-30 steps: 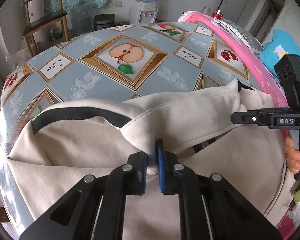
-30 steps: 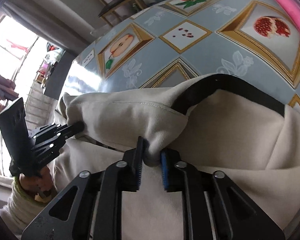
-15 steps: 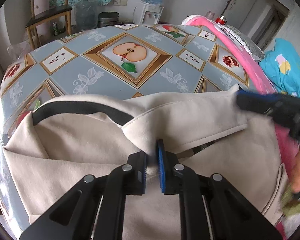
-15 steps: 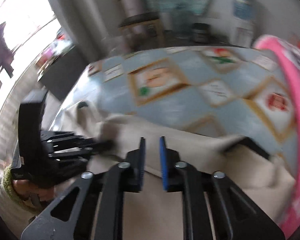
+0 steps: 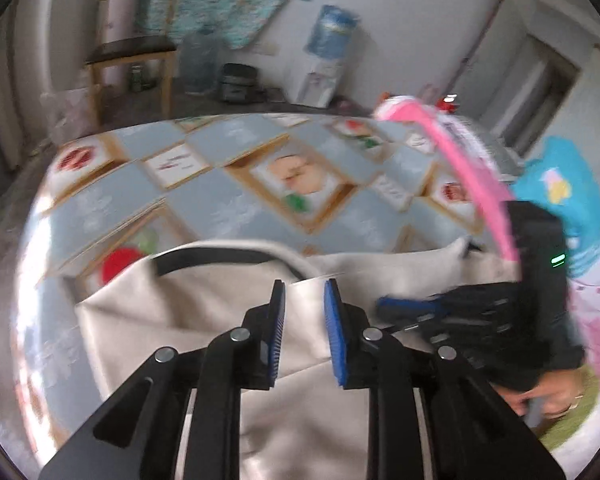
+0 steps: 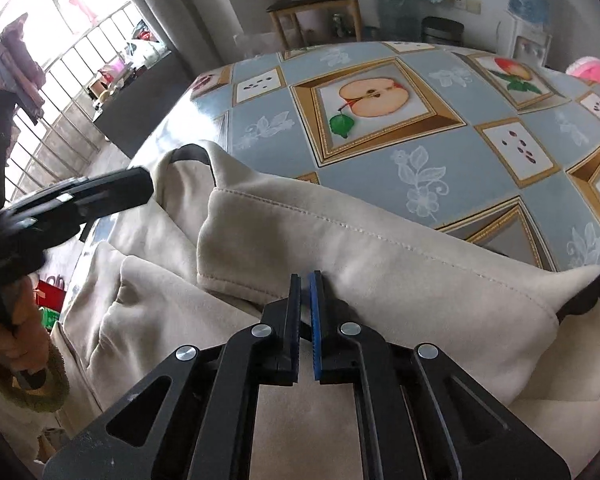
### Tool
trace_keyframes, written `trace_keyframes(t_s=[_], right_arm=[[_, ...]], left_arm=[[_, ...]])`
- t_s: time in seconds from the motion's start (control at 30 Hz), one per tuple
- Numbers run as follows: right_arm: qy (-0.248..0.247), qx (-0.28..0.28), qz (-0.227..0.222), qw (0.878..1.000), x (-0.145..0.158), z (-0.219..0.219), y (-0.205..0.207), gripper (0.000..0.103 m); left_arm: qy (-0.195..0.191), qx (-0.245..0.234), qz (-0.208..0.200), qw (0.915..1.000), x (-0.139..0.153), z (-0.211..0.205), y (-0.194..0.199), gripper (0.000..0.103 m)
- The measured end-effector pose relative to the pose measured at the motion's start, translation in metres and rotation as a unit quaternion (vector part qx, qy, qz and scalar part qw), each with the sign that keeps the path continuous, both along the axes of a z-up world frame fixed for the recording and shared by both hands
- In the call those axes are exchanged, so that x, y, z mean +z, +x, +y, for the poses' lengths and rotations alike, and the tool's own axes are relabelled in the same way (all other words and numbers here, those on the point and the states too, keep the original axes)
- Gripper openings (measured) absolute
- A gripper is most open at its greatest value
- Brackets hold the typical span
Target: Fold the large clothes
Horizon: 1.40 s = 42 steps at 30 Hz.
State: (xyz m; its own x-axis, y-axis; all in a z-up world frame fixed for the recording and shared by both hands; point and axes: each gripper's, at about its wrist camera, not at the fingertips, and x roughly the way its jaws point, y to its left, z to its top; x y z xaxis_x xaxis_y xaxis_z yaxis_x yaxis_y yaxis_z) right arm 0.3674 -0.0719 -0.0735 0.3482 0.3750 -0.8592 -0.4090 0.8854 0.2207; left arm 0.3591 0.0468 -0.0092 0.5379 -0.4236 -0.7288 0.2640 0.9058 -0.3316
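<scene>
First fold laid down, both grippers free of the cloth

The cream garment (image 6: pixel 380 256) lies on the near part of the fruit-patterned table (image 6: pixel 440 152), one flap turned over along its far edge, a stitched hem showing on top. The left gripper (image 5: pixel 304 300), whose jaws have just been opening, stands parted with nothing pinched between them (that view is blurred). The right gripper (image 6: pixel 305 292) is closed and empty just above the fabric. By my reading, further folds and squaring remain.

I see a fruit-patterned table (image 6: pixel 440 168), a wooden chair (image 6: pixel 316 4), a water dispenser (image 5: pixel 324 64) and a pink cloth (image 5: pixel 472 164) beyond.
</scene>
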Motion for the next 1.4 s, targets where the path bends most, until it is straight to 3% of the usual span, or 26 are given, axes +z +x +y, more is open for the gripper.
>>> trace_keyframes(t_s=[0.1,0.23,0.4,0.43,0.47,0.5,0.53,0.57,0.63,0.73,0.83,0.9,1.0,1.13,1.23,1.3,1.37,1.4], right_arm=[[-0.002,-0.002,-0.002,1.0,0.0,0.001,0.0,0.005],[0.001,-0.001,0.0,1.0,-0.001,0.0,0.001,0.005],[0.016,-0.002,0.028,0.999,0.007,-0.011,0.001,0.007],[0.027,-0.007,0.036,0.999,0.012,-0.018,0.001,0.012],[0.053,-0.009,0.038,0.998,0.02,-0.029,-0.002,0.023],[0.056,-0.023,0.025,0.998,0.03,-0.041,-0.005,0.036],[0.039,-0.05,-0.007,0.998,0.042,-0.057,-0.011,0.065],[0.03,-0.062,-0.024,0.997,0.05,-0.069,-0.014,0.069],[0.031,-0.092,-0.018,0.995,0.052,-0.095,-0.015,0.069],[0.033,-0.132,0.031,0.99,0.033,-0.12,-0.008,0.067],[0.051,-0.132,0.08,0.987,0.008,-0.122,0.0,0.042],[0.062,-0.117,0.095,0.987,-0.002,-0.117,0.002,0.016],[0.013,-0.113,0.052,0.992,0.008,-0.104,0.006,0.01],[-0.08,-0.085,0.006,0.993,0.006,-0.078,0.005,0.01],[-0.096,-0.083,-0.01,0.992,0.007,-0.08,-0.004,0.014],[-0.087,-0.103,-0.004,0.991,0.01,-0.088,-0.011,0.033],[-0.08,-0.12,-0.015,0.989,0.017,-0.095,-0.02,0.044],[-0.081,-0.128,-0.023,0.988,0.023,-0.101,-0.025,0.044]], left_arm=[[0.0,-0.048,0.019,0.9987,-0.008,-0.031,0.01,0.02],[0.056,-0.036,0.055,0.9963,-0.041,-0.048,0.021,0.02],[0.033,-0.023,0.05,0.9979,-0.052,-0.041,0.017,0.02],[0.032,-0.023,0.051,0.9979,-0.052,-0.04,0.018,0.02],[0.03,-0.023,0.052,0.9979,-0.052,-0.04,0.018,0.02],[0.03,-0.023,0.053,0.9979,-0.052,-0.04,0.017,0.02],[0.031,-0.025,0.054,0.9978,-0.051,-0.04,0.018,0.02],[0.031,-0.027,0.053,0.9978,-0.052,-0.039,0.017,0.02],[0.03,-0.03,0.05,0.9979,-0.052,-0.038,0.017,0.02],[0.023,-0.028,0.048,0.9982,-0.053,-0.036,0.016,0.02],[0.019,-0.025,0.046,0.9984,-0.053,-0.034,0.014,0.02],[0.019,-0.025,0.045,0.9985,-0.053,-0.035,0.014,0.02],[0.021,-0.027,0.044,0.9985,-0.053,-0.035,0.013,0.02],[0.026,-0.031,0.042,0.9983,-0.053,-0.038,0.011,0.02],[0.03,-0.031,0.04,0.9983,-0.053,-0.038,0.01,0.02],[0.034,-0.032,0.037,0.9982,-0.053,-0.039,0.009,0.02],[0.036,-0.033,0.035,0.9982,-0.053,-0.04,0.009,0.02],[0.035,-0.032,0.035,0.9982,-0.053,-0.04,0.009,0.02]])
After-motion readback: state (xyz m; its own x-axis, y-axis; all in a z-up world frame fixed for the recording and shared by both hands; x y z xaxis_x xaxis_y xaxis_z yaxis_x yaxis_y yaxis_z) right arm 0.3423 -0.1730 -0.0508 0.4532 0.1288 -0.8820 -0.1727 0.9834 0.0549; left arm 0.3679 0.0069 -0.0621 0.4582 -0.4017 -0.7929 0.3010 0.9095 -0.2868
